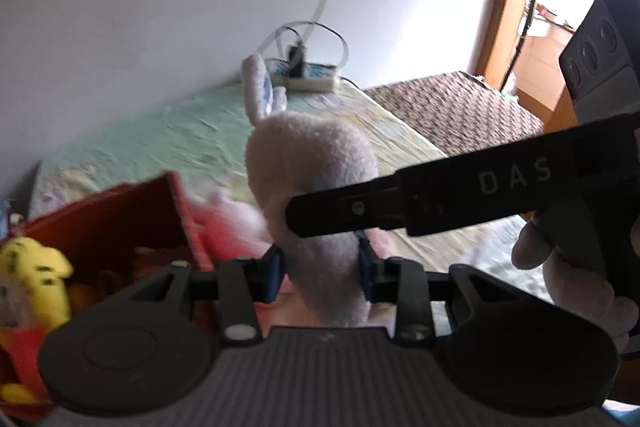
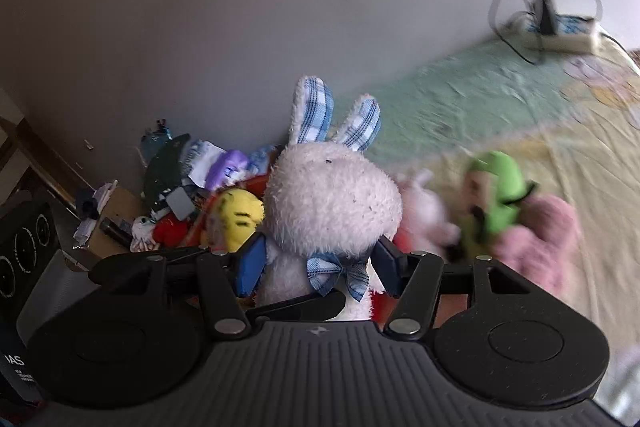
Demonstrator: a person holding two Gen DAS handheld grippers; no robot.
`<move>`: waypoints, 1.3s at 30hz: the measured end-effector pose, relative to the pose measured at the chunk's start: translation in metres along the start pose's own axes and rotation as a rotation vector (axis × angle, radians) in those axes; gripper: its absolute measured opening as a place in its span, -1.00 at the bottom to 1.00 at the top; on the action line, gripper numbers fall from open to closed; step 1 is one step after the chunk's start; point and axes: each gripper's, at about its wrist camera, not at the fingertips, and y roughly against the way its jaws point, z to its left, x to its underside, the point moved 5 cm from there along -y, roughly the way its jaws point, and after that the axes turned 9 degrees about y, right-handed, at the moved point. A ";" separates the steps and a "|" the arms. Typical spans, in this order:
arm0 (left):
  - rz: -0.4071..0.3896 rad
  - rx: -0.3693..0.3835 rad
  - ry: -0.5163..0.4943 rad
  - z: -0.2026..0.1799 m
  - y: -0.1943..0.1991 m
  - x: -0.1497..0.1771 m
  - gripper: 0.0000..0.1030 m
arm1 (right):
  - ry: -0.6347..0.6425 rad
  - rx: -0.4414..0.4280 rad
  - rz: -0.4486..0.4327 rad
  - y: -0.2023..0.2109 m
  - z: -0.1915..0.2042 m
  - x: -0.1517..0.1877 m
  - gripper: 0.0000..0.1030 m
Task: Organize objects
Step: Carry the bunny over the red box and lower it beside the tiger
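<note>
Left wrist view: my left gripper (image 1: 322, 269) has its jaws clamped on the white plush rabbit (image 1: 316, 187), blue pads pressing its body from both sides. The right gripper's black finger (image 1: 400, 205) crosses just in front of the rabbit, a hand (image 1: 560, 267) behind it at right. Left of the jaws sits a red box (image 1: 132, 211) with a yellow plush (image 1: 38, 267) inside. Beyond the jaws: bed (image 1: 160, 135), and a power strip (image 1: 308, 75) at the far end.

Right wrist view: my right gripper (image 2: 320, 263) has its jaws either side of the rabbit's (image 2: 332, 203) neck, above the blue bow (image 2: 340, 273); pads look to be touching the fur, grip wide. Plaid ears stand up beyond the jaws. Yellow plush (image 2: 238, 217) just left of the jaws; green plush (image 2: 496, 195) and pink plush (image 2: 540, 243) right, blurred, on the bed.
</note>
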 end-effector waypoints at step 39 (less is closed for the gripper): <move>0.195 -0.236 0.131 0.189 -0.043 0.037 -0.24 | -0.027 0.039 0.361 -0.208 0.070 0.024 0.18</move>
